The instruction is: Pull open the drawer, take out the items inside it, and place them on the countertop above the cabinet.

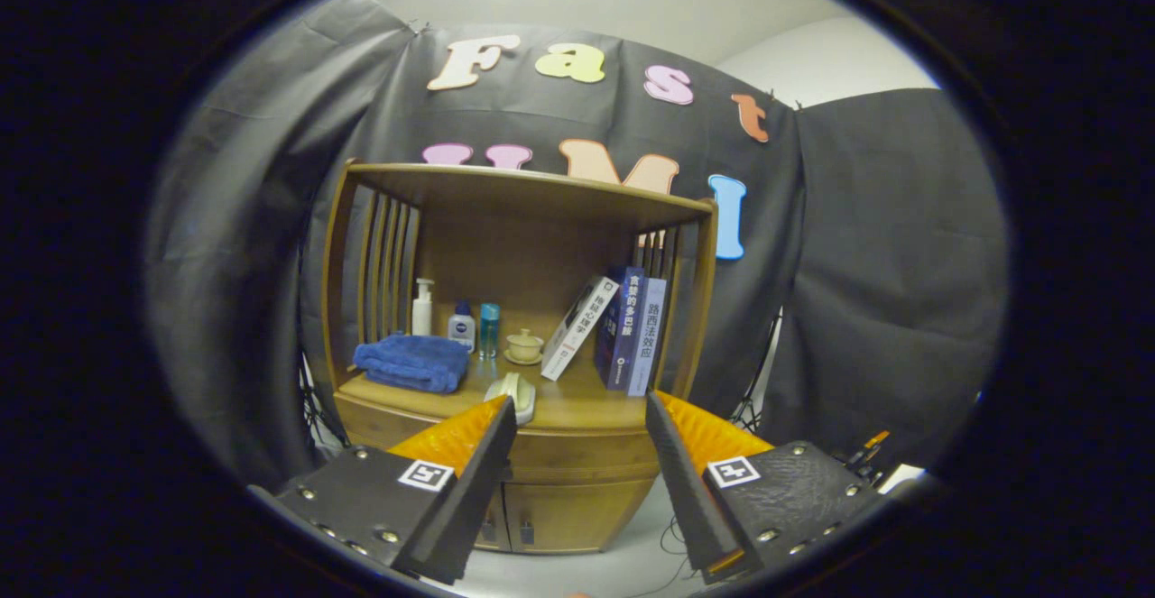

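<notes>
Nearest the camera, the gripper [580, 413] has its fingers [478, 481] spread wide apart with nothing between them, held in the air short of the cabinet [577, 490]. Just beyond the fingertips the drawer [586, 449] sits closed under the counter [586, 404], its front facing the camera and its long axis running left to right across the cabinet; two small doors lie below it. On the counter's front edge, just past the left fingertip, is a pale object [514, 395] whose kind I cannot tell. Farther back lie a folded blue towel [412, 362] at the left, then a white pump bottle [422, 308], a small white bottle [461, 326], a teal bottle [488, 329] and a lidded cup [524, 345] on a saucer. To the right, three books [623, 327] lean against the shelf's side.
</notes>
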Tool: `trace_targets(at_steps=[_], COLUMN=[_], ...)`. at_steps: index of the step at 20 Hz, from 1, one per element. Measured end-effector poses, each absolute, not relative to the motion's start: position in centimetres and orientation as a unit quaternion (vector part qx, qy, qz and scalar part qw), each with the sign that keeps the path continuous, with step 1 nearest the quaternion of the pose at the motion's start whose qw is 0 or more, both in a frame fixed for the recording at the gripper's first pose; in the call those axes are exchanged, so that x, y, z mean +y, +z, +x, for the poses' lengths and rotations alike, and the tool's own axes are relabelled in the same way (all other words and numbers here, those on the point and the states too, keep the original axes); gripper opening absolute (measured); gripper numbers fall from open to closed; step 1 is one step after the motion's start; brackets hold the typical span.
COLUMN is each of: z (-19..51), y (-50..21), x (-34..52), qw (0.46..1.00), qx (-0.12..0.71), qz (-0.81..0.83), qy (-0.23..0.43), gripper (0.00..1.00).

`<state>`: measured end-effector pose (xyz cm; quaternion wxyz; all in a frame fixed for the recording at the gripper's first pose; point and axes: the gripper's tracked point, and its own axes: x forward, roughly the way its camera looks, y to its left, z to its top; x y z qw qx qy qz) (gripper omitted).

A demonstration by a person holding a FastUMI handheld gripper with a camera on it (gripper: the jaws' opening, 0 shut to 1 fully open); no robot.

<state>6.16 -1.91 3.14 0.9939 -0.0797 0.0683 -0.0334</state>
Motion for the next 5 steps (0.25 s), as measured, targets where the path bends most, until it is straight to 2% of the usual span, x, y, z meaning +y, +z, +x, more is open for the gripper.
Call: trace_targets(at_steps=[5], z=[6.3], y=[1.5], x=[-2.8], qw=[0.993], qx=[0.084], qz=[-0.078], qy=[-0.036], gripper=[0.82])
